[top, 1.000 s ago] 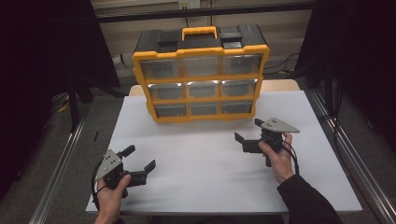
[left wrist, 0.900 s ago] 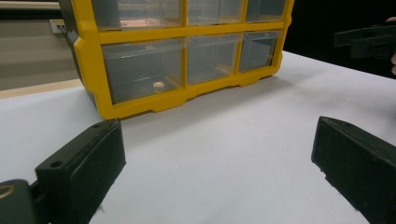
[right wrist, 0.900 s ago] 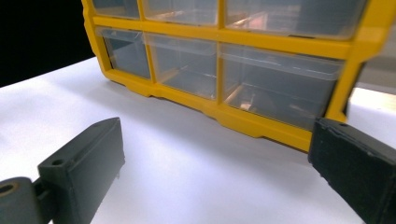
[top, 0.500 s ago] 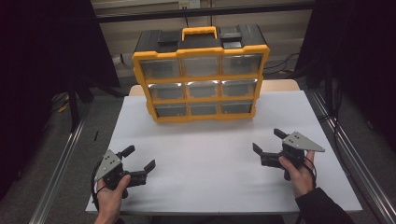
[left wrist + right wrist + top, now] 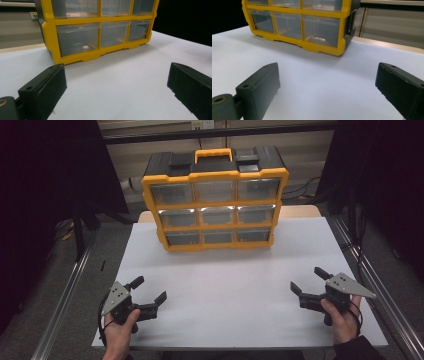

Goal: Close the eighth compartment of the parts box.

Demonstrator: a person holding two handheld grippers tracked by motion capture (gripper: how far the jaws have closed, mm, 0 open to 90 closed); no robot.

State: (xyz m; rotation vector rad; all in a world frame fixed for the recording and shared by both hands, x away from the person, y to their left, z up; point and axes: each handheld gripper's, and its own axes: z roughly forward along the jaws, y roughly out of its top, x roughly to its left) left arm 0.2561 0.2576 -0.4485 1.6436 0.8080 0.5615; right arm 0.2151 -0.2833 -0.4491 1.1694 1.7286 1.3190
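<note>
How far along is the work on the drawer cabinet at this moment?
Nothing looks done: all nine drawers of the cabinet sit shut. In hand: nothing; the left gripper and right gripper are open and empty near the table's front edge, apart from the cabinet. Reaching it and opening a drawer are probably left.

The organizer (image 5: 215,202) is framed in bright yellow, with a black top and a yellow handle (image 5: 214,154). Its nine drawers (image 5: 217,214) are made of clear, colourless plastic, through which a greyish interior is seen; a small pale speck is seen in the bottom corner drawers in the gripper views. The table (image 5: 230,290) is covered in plain white, without pattern, and a strip of light wood is shown at its far edge. The left gripper (image 5: 148,295) and the right gripper (image 5: 307,283) are black, each topped by a grey plate. The surroundings are kept dark, nearly black.
</note>
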